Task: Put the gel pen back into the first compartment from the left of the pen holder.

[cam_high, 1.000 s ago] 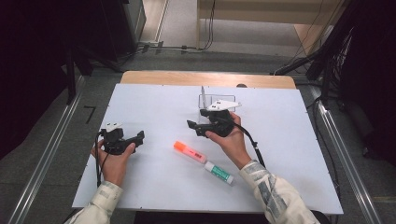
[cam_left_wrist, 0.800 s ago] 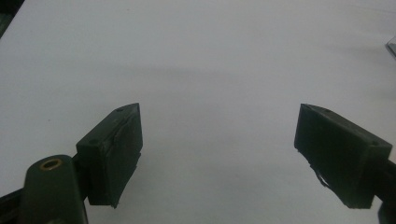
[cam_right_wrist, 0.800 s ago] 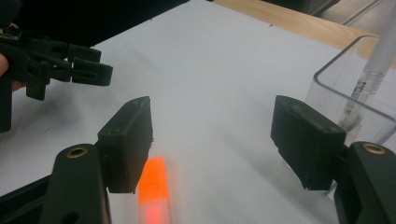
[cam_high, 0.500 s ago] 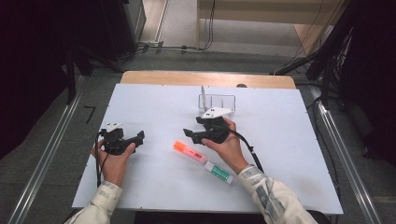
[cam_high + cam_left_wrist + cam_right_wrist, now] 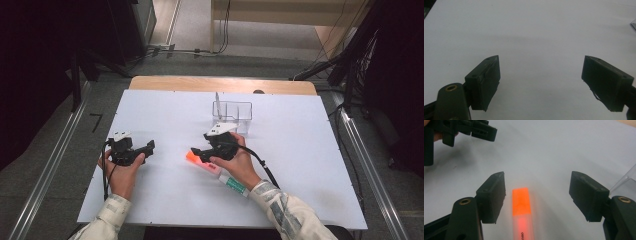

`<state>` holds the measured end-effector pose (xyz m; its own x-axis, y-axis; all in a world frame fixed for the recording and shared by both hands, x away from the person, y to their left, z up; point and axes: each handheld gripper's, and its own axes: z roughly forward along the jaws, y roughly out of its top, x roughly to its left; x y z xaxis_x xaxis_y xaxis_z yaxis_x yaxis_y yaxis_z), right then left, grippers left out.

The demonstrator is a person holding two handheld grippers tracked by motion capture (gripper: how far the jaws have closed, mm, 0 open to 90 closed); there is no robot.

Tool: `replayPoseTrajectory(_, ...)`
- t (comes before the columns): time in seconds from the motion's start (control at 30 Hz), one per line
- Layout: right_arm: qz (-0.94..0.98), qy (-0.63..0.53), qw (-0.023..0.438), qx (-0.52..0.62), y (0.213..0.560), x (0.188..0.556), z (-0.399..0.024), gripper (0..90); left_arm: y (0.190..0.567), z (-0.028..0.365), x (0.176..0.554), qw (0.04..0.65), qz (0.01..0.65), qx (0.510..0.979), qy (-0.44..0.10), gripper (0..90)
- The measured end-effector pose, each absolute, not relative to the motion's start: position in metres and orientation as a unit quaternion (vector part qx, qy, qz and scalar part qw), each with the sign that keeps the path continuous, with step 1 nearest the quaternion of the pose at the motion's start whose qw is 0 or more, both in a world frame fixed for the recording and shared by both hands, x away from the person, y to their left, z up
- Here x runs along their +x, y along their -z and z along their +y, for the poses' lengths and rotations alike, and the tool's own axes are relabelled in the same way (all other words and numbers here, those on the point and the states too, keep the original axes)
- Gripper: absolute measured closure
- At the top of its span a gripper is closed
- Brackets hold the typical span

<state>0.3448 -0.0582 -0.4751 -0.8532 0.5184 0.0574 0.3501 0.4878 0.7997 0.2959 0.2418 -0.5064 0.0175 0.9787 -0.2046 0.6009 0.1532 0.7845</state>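
Note:
An orange highlighter [image 5: 192, 157] lies on the white table [image 5: 310, 150], and in the right gripper view its orange cap end [image 5: 521, 201] sits between the jaws. My right gripper [image 5: 196, 151] hangs low over it, open, the jaws on either side of the cap and apart from it [image 5: 537, 195]. A green-and-white marker [image 5: 235, 185] lies just behind the highlighter, partly under the right hand. My left gripper [image 5: 148, 146] rests at the left of the table, open, with bare table between its jaws [image 5: 541, 80].
A clear plastic holder [image 5: 232, 112] stands behind the right hand, and its edge shows at the right of the right gripper view [image 5: 624, 182]. The left gripper [image 5: 484, 130] shows at the top left of the right gripper view. The table's wooden far edge [image 5: 220, 85] runs behind.
The right hand has come down and toward the near left, from beside the holder to over the orange highlighter. The left hand has stayed in place.

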Motion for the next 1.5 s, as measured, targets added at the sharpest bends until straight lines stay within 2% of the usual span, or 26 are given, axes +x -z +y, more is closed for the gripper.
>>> replayPoseTrajectory(0.6, 0.878, -0.407, 0.091, 0.235, 0.488, 0.342, -0.048, 33.0, 0.507, 0.241, 0.296, 0.382, 0.655, 0.604, -0.247, 16.6)
replayPoseTrajectory(1.5, 0.883, -0.398, 0.088, 0.232, 0.489, 0.344, -0.049, 32.9, 0.508, 0.240, 0.298, 0.383, 0.655, 0.605, -0.242, 16.6)
